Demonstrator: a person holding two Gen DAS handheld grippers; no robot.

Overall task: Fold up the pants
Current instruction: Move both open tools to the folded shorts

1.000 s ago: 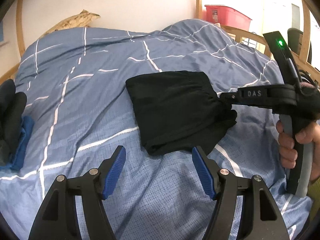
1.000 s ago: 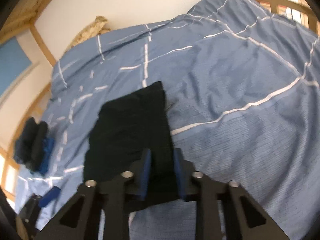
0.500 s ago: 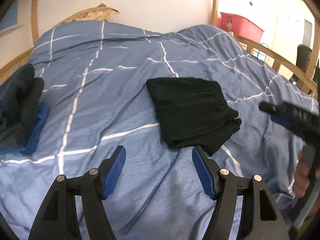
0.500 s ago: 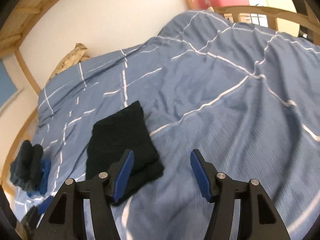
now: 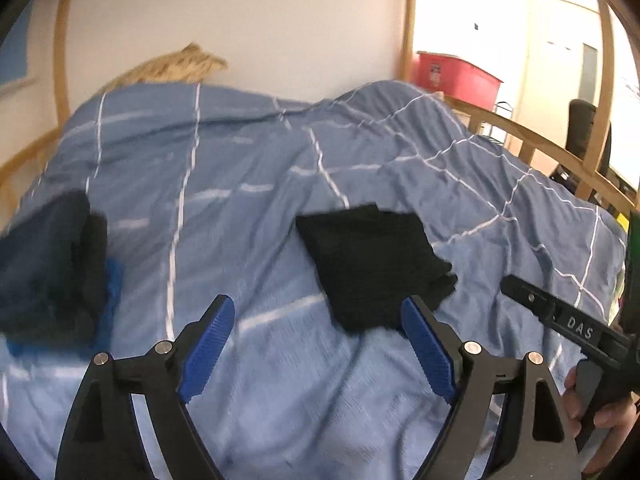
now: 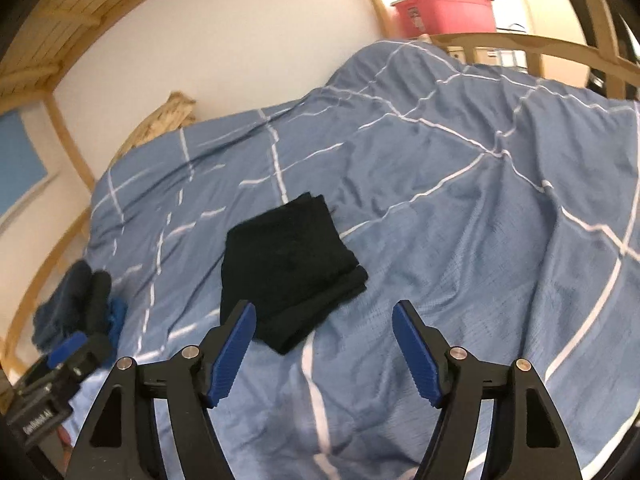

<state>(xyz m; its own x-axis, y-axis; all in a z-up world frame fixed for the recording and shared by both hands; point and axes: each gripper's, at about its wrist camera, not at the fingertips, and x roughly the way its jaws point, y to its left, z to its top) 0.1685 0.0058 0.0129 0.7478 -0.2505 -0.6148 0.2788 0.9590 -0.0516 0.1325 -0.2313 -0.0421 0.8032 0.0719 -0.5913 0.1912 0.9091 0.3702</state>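
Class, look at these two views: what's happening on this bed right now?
A person holds a gripper in each hand over a blue duvet. The black pants lie folded into a compact bundle on it. The left gripper and right gripper are both open, holding nothing. A dark clothes pile sits apart.

The clothes pile [image 5: 52, 268] at the left was smeared by blur, its pieces impossible to separate. The right gripper [image 5: 560, 320] ran off the frame edge, fingertips unseen. A chair [image 5: 584, 132] beyond the rail [image 5: 532, 140] stood partly hidden.
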